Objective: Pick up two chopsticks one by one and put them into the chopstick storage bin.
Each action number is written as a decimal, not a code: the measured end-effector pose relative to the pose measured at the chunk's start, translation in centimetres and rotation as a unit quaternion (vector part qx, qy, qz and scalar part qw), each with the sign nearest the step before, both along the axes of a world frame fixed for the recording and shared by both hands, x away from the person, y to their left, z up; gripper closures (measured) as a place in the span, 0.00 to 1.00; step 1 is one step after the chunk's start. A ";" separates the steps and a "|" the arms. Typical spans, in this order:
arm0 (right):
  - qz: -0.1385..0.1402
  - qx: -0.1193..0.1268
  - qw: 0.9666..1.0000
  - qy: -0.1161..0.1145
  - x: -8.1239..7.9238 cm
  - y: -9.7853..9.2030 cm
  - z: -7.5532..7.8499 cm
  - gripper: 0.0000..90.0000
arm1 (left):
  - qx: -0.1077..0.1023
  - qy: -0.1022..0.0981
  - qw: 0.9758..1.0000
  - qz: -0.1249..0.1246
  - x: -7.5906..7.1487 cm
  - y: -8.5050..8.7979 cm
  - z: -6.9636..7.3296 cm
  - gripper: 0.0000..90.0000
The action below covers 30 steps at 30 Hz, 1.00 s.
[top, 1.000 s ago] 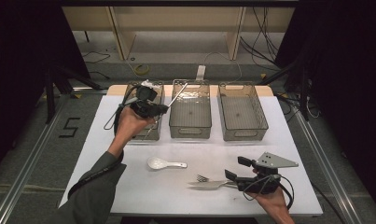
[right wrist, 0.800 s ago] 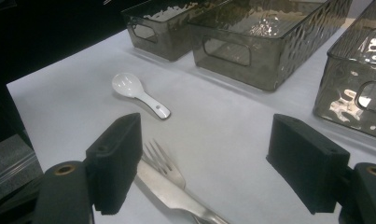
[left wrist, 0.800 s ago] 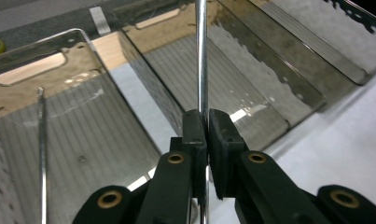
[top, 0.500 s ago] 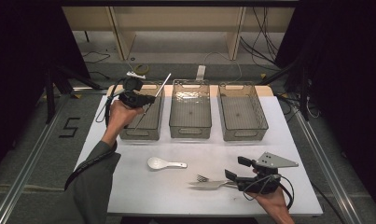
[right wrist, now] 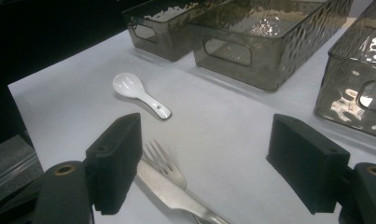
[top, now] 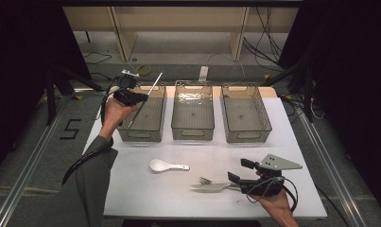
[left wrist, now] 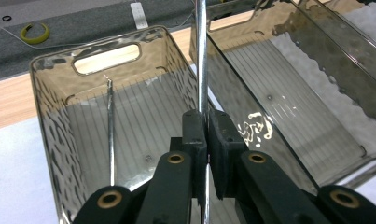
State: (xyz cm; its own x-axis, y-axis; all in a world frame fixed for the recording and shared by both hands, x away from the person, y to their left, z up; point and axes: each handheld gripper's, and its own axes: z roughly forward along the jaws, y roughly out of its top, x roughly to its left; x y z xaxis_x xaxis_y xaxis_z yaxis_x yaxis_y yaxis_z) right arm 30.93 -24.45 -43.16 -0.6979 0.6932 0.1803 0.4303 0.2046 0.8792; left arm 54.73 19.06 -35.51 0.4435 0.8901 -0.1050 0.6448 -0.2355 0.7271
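Metal, thin and stiff, the rod point(left wrist: 202, 56) I am holding is probably light but slippery, so I am gripping it near its middle to stop it from turning. The left gripper point(left wrist: 207, 135) is keeping its jaws clamped together on it, above the left bin point(top: 143, 113), where another thin piece point(left wrist: 110, 135) is lying. The right gripper point(right wrist: 209, 163) is resting with jaws wide apart, holding nothing, over the fork point(right wrist: 164, 170) and knife point(right wrist: 171, 193) on the desk point(top: 178, 194).

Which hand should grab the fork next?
Right, probably. The right gripper hangs open just above the fork, while the left gripper is far off at the left bin, shut on a thin metal rod.
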 end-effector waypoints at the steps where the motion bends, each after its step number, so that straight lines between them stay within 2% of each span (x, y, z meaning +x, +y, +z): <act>1: 0.000 0.000 1.000 0.000 0.0 0.0 0.0 0.30 | 0.001 -0.002 1.000 -0.001 0.1 0.1 -0.1 0.95; 4: 0.001 0.000 1.000 0.001 0.0 0.0 0.0 0.30 | 0.012 0.000 1.000 0.000 0.5 0.1 -0.4 0.95; 9: 0.001 0.001 1.000 0.001 0.0 0.0 0.0 0.30 | 0.013 0.002 1.000 0.005 1.1 0.6 -0.7 0.95; 15: 0.002 0.002 1.000 0.001 0.0 0.0 0.0 0.30 | 0.015 -0.006 1.000 0.009 1.3 1.1 -0.9 0.95; 20: 0.003 0.002 1.000 0.001 0.0 0.0 0.0 0.30 | 0.014 -0.017 1.000 0.016 1.6 1.6 -1.6 0.95; 23: 0.003 0.001 1.000 0.002 0.0 0.1 0.0 0.30 | 0.020 -0.013 1.000 0.018 1.8 1.9 -2.3 0.94; 30: 0.003 0.002 1.000 0.003 0.0 0.0 0.0 0.30 | 0.014 -0.009 0.999 0.029 1.9 2.4 -3.4 0.94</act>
